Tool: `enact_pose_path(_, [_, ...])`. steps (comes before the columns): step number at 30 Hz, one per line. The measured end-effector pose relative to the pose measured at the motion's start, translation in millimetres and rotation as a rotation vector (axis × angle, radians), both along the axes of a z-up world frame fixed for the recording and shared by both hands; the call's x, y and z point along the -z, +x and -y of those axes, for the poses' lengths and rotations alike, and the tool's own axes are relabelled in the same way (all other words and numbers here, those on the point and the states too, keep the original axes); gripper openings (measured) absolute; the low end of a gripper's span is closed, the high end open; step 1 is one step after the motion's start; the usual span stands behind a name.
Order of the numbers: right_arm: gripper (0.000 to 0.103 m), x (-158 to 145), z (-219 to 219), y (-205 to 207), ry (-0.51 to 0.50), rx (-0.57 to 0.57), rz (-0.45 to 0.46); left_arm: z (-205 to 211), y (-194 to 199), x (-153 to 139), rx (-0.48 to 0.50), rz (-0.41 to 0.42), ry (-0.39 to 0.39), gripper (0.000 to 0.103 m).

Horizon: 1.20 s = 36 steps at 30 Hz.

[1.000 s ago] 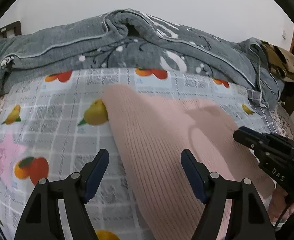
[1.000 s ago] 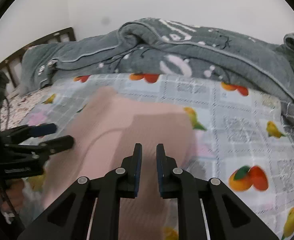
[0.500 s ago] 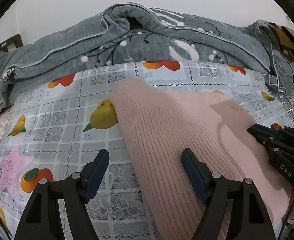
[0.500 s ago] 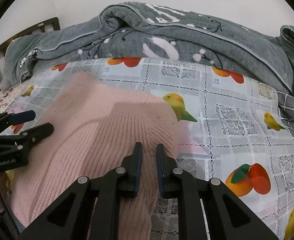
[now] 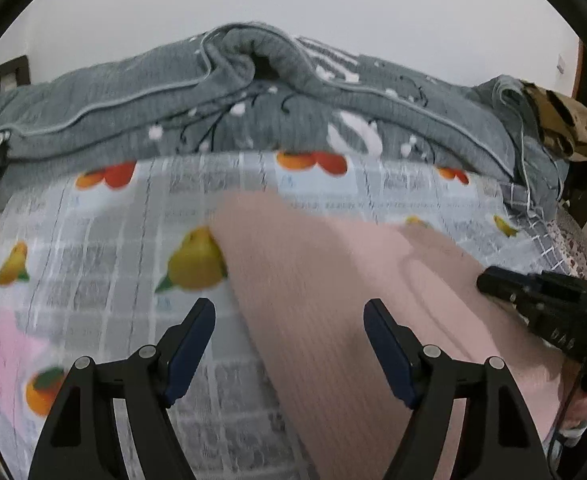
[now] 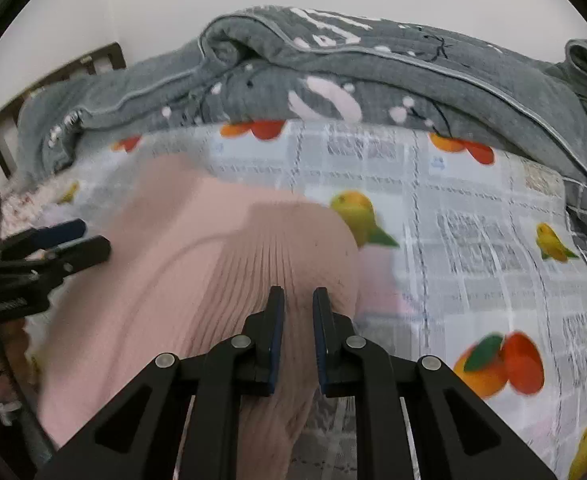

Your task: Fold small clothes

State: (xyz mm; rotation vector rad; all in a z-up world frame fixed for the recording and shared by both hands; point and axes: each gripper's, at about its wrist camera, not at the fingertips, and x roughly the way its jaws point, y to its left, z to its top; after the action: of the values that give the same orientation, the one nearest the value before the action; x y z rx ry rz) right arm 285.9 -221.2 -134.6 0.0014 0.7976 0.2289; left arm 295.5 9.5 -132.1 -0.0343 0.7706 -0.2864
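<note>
right gripper (image 6: 298,308) pinching pink knit (image 6: 181,280), lettering blurred

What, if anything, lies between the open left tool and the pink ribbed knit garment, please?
Nothing visible: the pink ribbed knit garment lies directly beneath the left tool, whose fingers are spread over its left edge on the fruit-print sheet.

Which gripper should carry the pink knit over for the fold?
Right. The right gripper is already shut on the pink knit, while the left gripper hangs open above its edge, holding nothing.

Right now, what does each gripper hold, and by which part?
The right gripper pinches the pink knit garment at its gathered right edge; the left gripper is open, holding nothing.
</note>
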Motion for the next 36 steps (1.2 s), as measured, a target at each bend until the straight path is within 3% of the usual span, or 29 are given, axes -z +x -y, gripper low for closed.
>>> enact_pose_path(4, [0.035,-10,0,16,-0.011,-0.019,0.077,7,26,-4,0.064,-0.004,-0.062,0.074])
enact_pose_path(8, [0.028,22,8,38,0.035,-0.018,-0.048,14,47,11,0.083,-0.049,-0.05,0.065])
enact_pose_path(11, [0.028,34,14,38,0.033,0.012,-0.067,18,52,21,0.066,-0.038,0.009,0.065])
enact_pose_path(16, [0.028,37,22,35,0.06,0.026,-0.063,20,49,29,0.039,-0.007,0.053,0.065])
enact_pose_path(20, [0.029,40,26,33,0.091,0.042,-0.055,19,49,36,-0.004,0.003,0.094,0.07])
enact_pose_path(28, [0.029,41,26,32,0.088,0.046,-0.042,6,57,46,-0.02,-0.057,0.015,0.076])
enact_pose_path(36, [0.029,42,27,31,0.108,0.046,-0.043,12,54,46,-0.025,-0.039,0.053,0.076])
